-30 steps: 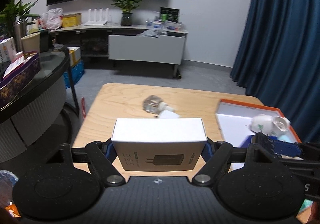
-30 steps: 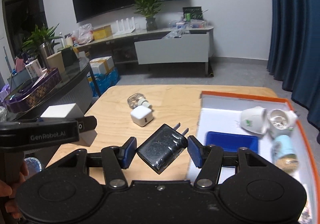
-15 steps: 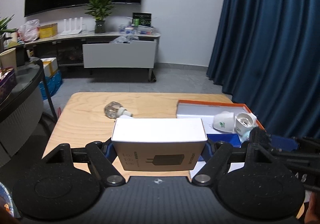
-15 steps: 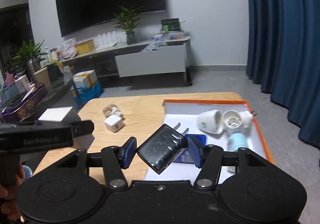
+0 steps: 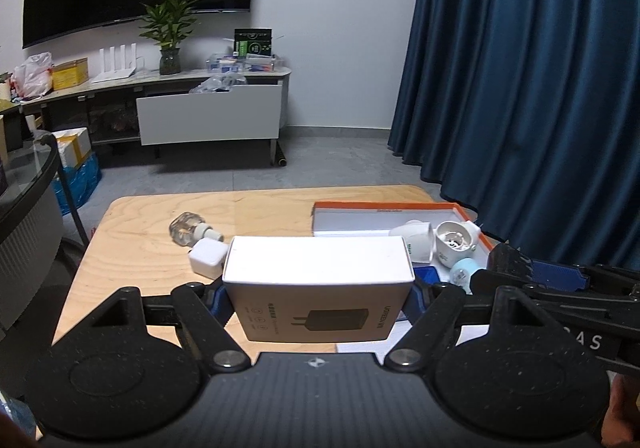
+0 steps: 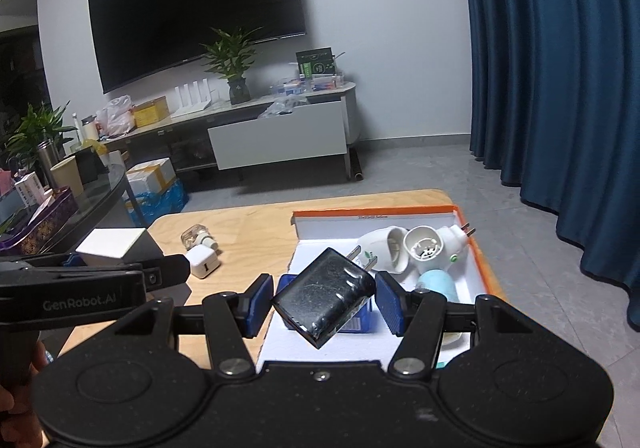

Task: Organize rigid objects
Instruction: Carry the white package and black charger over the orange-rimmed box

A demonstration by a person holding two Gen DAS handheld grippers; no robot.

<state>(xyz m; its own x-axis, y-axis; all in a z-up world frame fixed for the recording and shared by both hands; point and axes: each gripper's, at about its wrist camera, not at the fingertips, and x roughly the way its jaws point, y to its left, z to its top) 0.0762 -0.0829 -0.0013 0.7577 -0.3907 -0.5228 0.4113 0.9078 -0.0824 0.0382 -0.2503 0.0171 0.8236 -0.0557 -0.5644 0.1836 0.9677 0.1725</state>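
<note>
The left hand-held gripper [image 5: 318, 294] is clamped on a white rectangular cardboard box [image 5: 318, 288] printed with a black charger outline, its blue pads pressing both short ends, and holds it above the near part of the light wooden desk [image 5: 140, 232]. The right hand-held gripper [image 6: 324, 306] grips a glossy black plug-in charger with two metal prongs [image 6: 326, 298], tilted cornerwise between its blue pads, prongs pointing away, over the near end of a shallow white tray with an orange rim [image 6: 478, 260] that lies on the right side of the desk. Inside the tray lie a white plastic cap-like housing [image 6: 384, 248] touching a white round plug-in device [image 6: 428, 248], a pale blue cylinder [image 6: 438, 282] just beside them, and a flat blue box [image 6: 360, 322] partly hidden under the charger. On the bare desk to the left, a small white cube charger [image 6: 204, 264] sits touching a clear glass bottle lying on its side [image 6: 194, 238].
</note>
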